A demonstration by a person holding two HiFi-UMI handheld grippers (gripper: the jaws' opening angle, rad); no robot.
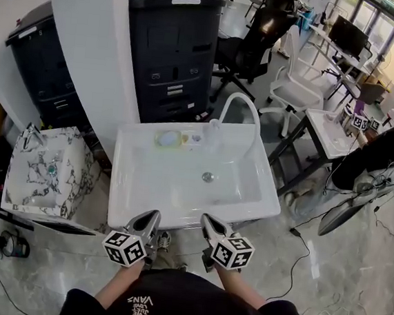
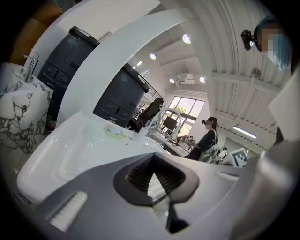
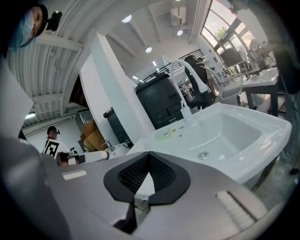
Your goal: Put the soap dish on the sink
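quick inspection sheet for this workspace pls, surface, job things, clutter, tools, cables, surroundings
surface: white sink, faucet at the back.
job's things: yellow-green soap dish on the sink's back ledge.
clutter: clear bottle and small white item beside the dish.
tools: left tool and right tool shut, empty, over the sink's near edge.
cables: black cable on the floor, right.
surroundings: marble sink left, dark cabinets behind, seated person right.
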